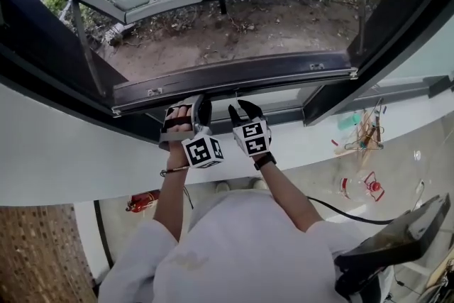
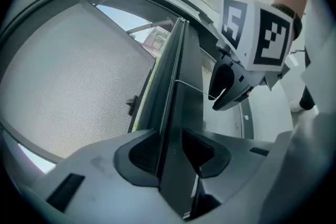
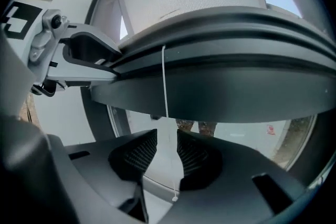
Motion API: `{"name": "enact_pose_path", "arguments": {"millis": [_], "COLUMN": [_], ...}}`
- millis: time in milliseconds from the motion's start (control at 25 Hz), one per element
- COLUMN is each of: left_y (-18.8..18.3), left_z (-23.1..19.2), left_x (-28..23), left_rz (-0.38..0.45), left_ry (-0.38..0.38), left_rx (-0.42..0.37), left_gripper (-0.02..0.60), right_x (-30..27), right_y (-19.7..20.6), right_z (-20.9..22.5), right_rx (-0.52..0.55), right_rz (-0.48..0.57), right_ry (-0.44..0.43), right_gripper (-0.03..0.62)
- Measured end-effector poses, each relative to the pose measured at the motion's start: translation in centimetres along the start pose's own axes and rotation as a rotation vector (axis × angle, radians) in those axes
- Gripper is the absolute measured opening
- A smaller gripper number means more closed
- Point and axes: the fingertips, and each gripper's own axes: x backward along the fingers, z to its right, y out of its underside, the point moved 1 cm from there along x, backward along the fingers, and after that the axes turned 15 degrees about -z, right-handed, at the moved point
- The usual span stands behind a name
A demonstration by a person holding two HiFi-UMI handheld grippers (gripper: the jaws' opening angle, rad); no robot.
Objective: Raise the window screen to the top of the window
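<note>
Left gripper (image 2: 169, 150) straddling dark metal screen bar (image 2: 181, 102), apparently released; right gripper (image 3: 167, 152) gaping around thin white cord (image 3: 164, 81), unseen in head view.

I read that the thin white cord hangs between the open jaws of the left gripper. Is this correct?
Wrong gripper. The thin white cord hangs between the open jaws of the right gripper, as the right gripper view shows.

The dark screen bar (image 1: 234, 78) lies across the window frame (image 1: 42, 67) and blocks the way; above it the opening (image 1: 234, 32) seems free between two side stays (image 1: 81, 46).
</note>
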Motion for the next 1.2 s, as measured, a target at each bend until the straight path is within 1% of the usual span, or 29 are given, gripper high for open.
{"name": "enact_pose_path", "arguments": {"millis": [80,120,160,320,400,520,600,680,720,880,960,1000,1040,1120,1200], "left_y": [0.0,-0.1,-0.1,0.1,0.1,0.0,0.1,0.1,0.1,0.1,0.1,0.1,0.1,0.2,0.2], "left_z": [-0.1,0.0,0.1,0.1,0.1,0.1,0.1,0.0,0.1,0.1,0.1,0.1,0.1,0.2,0.0], "left_x": [0.0,0.0,0.0,-0.1,-0.1,-0.1,-0.1,-0.2,-0.1,-0.1,-0.2,-0.2,-0.1,0.0,0.0], "left_rz": [-0.001,-0.006,-0.014,-0.039,-0.038,-0.044,-0.047,-0.046,-0.046,-0.051,-0.052,-0.052,-0.049,-0.043,-0.051], "left_ry": [0.008,0.01,0.01,0.003,-0.003,-0.012,-0.013,-0.013,-0.012,-0.011,-0.012,-0.015,-0.017,-0.024,-0.032], "left_rx": [0.017,0.02,0.013,-0.015,-0.013,-0.01,-0.01,-0.005,-0.003,0.001,0.004,0.008,0.015,0.031,0.025], "left_gripper": [0.132,0.132,0.132,0.132,0.132,0.132,0.132,0.132,0.132,0.132,0.132,0.132,0.132,0.132,0.124], "right_x": [-0.8,-1.2,-1.4,-1.7,-1.8,-1.6,-1.8,-2.3,-2.6,-2.9,-2.6,-2.3,-2.0,-1.3,-1.1], "right_y": [0.5,1.0,1.4,2.4,3.1,4.7,5.9,8.3,10.3,20.0,23.8,25.1,25.9,26.4,26.6], "right_z": [-0.1,-0.1,0.0,-0.6,-0.6,0.0,0.0,0.1,0.3,0.6,0.9,1.2,1.4,1.6,1.4], "right_rx": [-0.007,-0.004,-0.001,0.018,0.023,0.02,0.007,-0.019,-0.037,-0.102,-0.119,-0.139,-0.169,-0.239,-0.261], "right_rz": [-0.007,-0.013,-0.013,0.018,0.01,-0.008,-0.033,-0.103,-0.153,-0.373,-0.452,-0.466,-0.459,-0.422,-0.407], "right_ry": [-0.01,-0.003,0.008,0.004,0.017,0.061,0.059,0.051,0.053,0.063,0.065,0.068,0.067,0.054,0.035], "right_gripper": [0.117,0.08,0.007,0.003,0.002,0.002,0.002,0.002,0.002,0.002,0.002,0.002,0.002,0.002,0.002]}}
